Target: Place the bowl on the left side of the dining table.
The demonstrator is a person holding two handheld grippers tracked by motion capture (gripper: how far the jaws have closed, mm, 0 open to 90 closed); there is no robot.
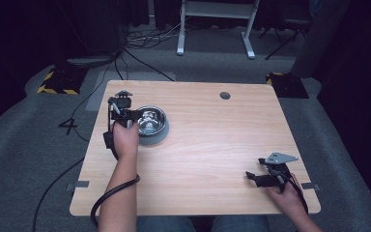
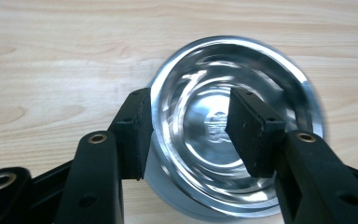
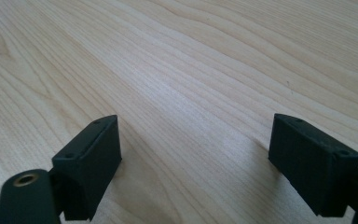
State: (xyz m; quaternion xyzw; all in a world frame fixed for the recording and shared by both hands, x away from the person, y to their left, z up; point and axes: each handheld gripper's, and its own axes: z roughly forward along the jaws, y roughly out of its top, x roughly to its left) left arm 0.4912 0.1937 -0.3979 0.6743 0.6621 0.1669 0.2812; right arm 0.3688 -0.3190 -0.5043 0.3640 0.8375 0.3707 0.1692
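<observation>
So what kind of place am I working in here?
Probably a lab or recording studio, not a home: a bare wooden table on grey carpet, cables trailing across the floor, hazard-striped floor plates and dark surroundings.

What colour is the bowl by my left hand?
Shiny silver metal, mirror-like inside; the bowl shows best in the left gripper view.

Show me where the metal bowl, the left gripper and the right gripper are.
metal bowl (image 2: pixel 214 126): left gripper view, inner bottom.
left gripper (image 2: pixel 186 135): left gripper view, midway between its fingers, astride the bowl's rim.
right gripper (image 1: pixel 254 168): high view, midway between its fingertips.
</observation>
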